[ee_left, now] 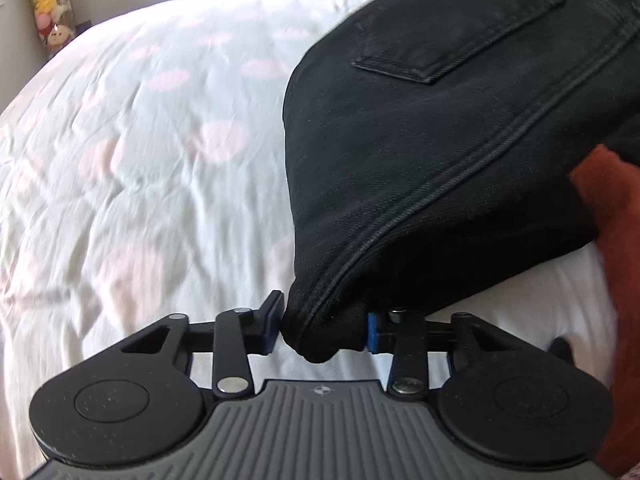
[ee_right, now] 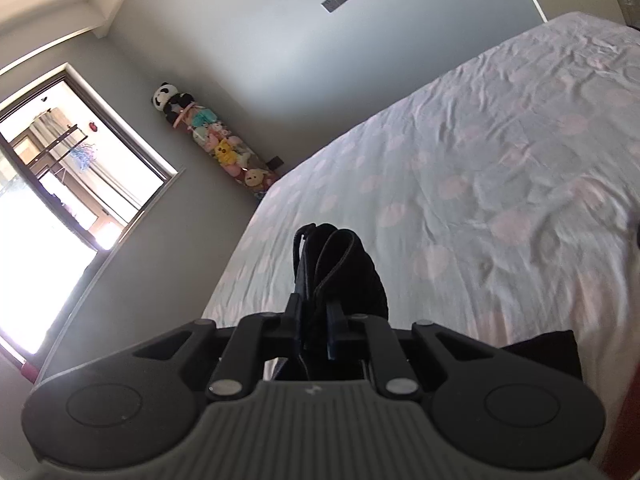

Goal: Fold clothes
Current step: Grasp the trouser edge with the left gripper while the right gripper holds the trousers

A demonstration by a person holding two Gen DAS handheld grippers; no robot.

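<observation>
- Gripping a bunched corner of the black denim jeans (ee_left: 460,140), your left gripper (ee_left: 322,332) has its blue-padded fingers (ee_left: 272,328) closed against both sides of the fabric at the lower centre of the frame.
- From there the jeans rise toward the upper right, back pocket (ee_left: 456,28) showing, above the white bedsheet with pale pink spots (ee_left: 140,140).
- Your right gripper (ee_right: 316,336) has its fingers nearly together, clamped on a folded black edge of the jeans at centre frame.
- A rust-red sleeve (ee_left: 616,280), probably your arm, sits blurred at the right edge.
- A column of plush toys (ee_right: 216,144) stands in the room's corner, beside the window (ee_right: 60,184) at left.
</observation>
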